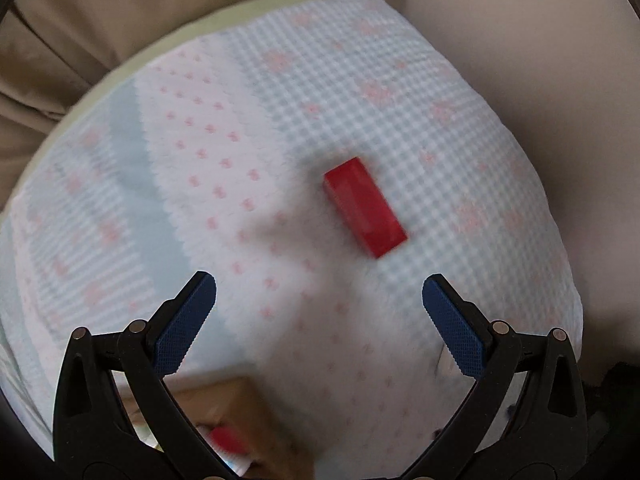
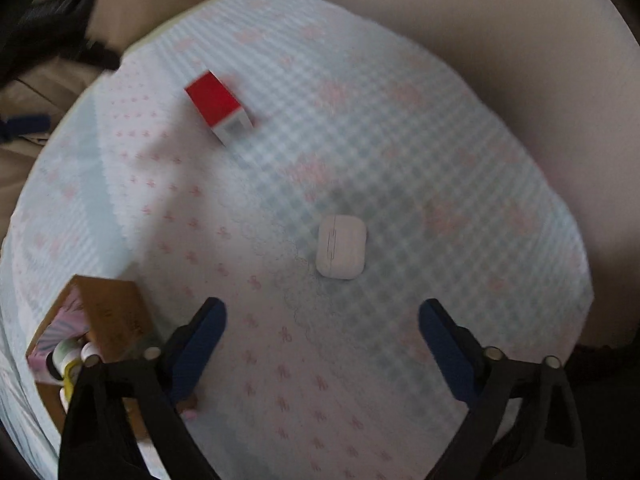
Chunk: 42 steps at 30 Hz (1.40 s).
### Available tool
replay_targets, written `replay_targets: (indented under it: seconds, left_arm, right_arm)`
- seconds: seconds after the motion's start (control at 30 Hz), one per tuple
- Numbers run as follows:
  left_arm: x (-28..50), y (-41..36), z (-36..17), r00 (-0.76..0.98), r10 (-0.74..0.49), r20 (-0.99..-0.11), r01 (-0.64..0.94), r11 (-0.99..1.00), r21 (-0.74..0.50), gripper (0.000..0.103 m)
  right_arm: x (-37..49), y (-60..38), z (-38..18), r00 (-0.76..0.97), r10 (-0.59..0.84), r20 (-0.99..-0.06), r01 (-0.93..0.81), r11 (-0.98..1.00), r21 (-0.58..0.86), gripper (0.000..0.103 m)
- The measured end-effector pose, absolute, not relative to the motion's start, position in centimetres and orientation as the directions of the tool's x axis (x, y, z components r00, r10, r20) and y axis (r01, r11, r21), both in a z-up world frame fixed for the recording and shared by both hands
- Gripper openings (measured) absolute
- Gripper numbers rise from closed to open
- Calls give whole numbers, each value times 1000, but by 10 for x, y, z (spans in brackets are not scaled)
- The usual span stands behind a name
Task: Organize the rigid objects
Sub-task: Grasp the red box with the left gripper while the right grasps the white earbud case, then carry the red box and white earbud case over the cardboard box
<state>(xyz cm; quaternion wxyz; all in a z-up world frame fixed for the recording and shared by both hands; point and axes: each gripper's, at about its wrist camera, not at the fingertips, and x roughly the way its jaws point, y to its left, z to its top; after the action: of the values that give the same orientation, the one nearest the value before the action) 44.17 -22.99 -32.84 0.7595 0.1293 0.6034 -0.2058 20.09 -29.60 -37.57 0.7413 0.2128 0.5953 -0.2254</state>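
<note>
Two grippers, both spread wide and holding nothing, hover over a round table (image 2: 520,264) dressed in a pale blue-and-pink cloth (image 1: 280,92). Nearest, at the lower left of the right wrist view, sits a brown box (image 2: 108,320), open, with small bottles (image 2: 66,354) inside and something red showing in it from the left wrist view; that looks like where things go. Right gripper (image 2: 322,326) next: just ahead of its tips, slightly right of centre, lies a white case (image 2: 341,247), flat on the cloth, rounded corners, smooth shell. I'd call it light, stiff and slippery, so the grip belongs across its two long flat sides, not on the curved corners where the pads could skate off. Over to the left gripper (image 1: 320,296): beyond its tips and a little right lies a red pack (image 1: 365,207), flat, turned diagonally. It reads as a light carton that could dent if squeezed hard, so turn the wrist to match the angle and close across the narrow width near the middle. From the right wrist view the same pack sits farther out, up left, well apart from the case, with a white end showing. Both views are somewhat blurred. Farthest back, tan cushions (image 1: 80,40) wrap around the table.
</note>
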Motion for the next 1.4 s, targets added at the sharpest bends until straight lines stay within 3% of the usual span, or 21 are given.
replay_targets:
  seconds: [0.13,0.2,0.27,0.43,0.53,0.57,0.7,0.8,1.4]
  left_arm:
    - [465,-256,-364,158,-156,-975,463,884,-66,103]
    - [477,-269,-385,130,-148,-980,456,887,-73,102]
    - [487,-277,-402,105,-141,-984,441,894,-81,99]
    - [500,-292,-438,55,-111,-992,412,908,-78,96]
    - [503,-300,-453,39,-89,-995,415,908,-64,92]
    - [503,-303,-457,37,-80,-996,418,907,-57,89]
    - [501,-309,-466,39,-105,-994,423,903,-79,56]
    - [497,-316,-467,73,-97,-993,441,896,-55,53]
    - [475,-314,-401,153,-229,-961,488,863,-128,39]
  right_arm:
    - [214,-303,-410,160,-111,-981,615,789,11,90]
    - [221,-309,-427,147,-94,-985,637,771,21,78]
    - [227,-312,-440,137,-74,-988,653,757,34,74]
    - [240,-315,-460,98,-72,-993,670,742,12,73]
    - [245,-317,-469,76,-68,-995,666,746,0,67]
    - [246,-317,-470,73,-71,-995,664,748,-5,64]
    - [247,-314,-473,62,-106,-992,654,756,-40,49]
    - [248,-312,-475,66,-111,-992,634,772,-44,42]
    - [232,-332,-455,156,-61,-986,618,784,49,42]
